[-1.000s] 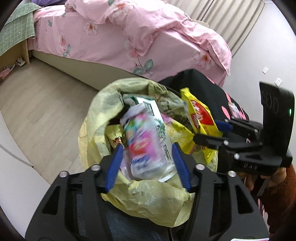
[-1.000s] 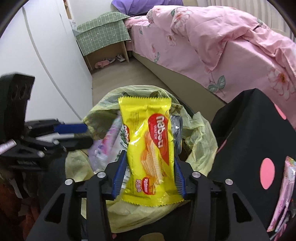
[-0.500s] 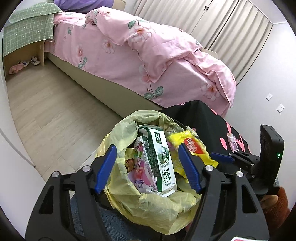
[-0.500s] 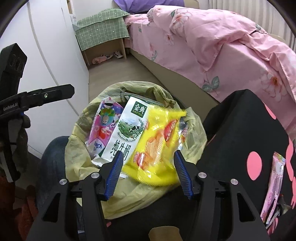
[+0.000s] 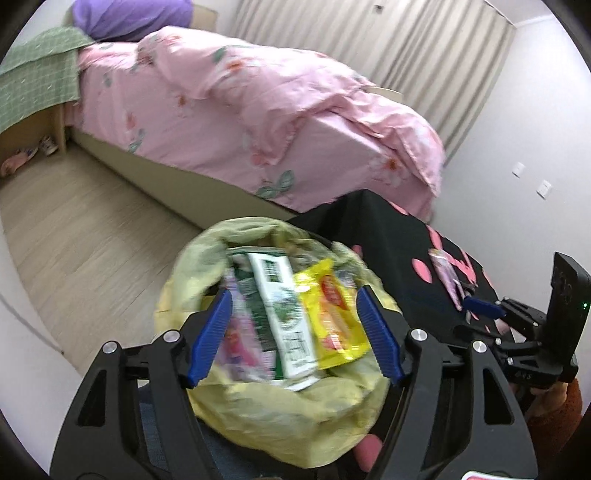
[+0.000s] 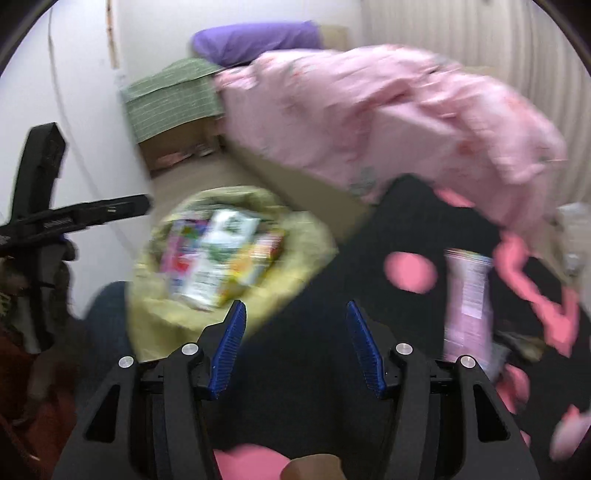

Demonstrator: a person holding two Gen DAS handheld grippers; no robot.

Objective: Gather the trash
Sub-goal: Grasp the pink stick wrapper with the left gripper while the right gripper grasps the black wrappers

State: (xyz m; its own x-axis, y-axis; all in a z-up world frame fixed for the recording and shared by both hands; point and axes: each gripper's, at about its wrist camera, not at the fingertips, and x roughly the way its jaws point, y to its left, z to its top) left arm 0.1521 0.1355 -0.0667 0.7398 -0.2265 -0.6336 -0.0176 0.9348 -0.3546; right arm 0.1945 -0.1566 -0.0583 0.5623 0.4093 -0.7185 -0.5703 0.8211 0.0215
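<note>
Trash fills the yellow bag (image 5: 280, 410) at the bottom middle of the left wrist view. Inside it lie a green and white milk carton (image 5: 282, 317), a yellow snack pack (image 5: 332, 317) just beside it on the right, and a pink wrapper (image 5: 240, 339) on the left. All three are a bit blurry.

The left gripper (image 5: 293, 334) has its blue fingers (image 5: 210, 332) spread wide, one on each side of the bag's mouth, and it holds nothing.

In the right wrist view the picture is very blurry. The right gripper (image 6: 295, 347) also has its fingers spread apart, with only the black cloth with pink dots (image 6: 317, 280) between them. The bag sits in the middle left of that frame, and the left gripper shows at the left edge.

One more pink wrapper (image 6: 467, 306) lies on the black cloth, right of the right gripper's fingers. It is outside the bag.

A bed with a pink blanket (image 5: 258, 110) fills the top of both views, with a purple pillow (image 5: 133, 18) at the upper left. The wooden floor (image 5: 92, 236) is on the left.
</note>
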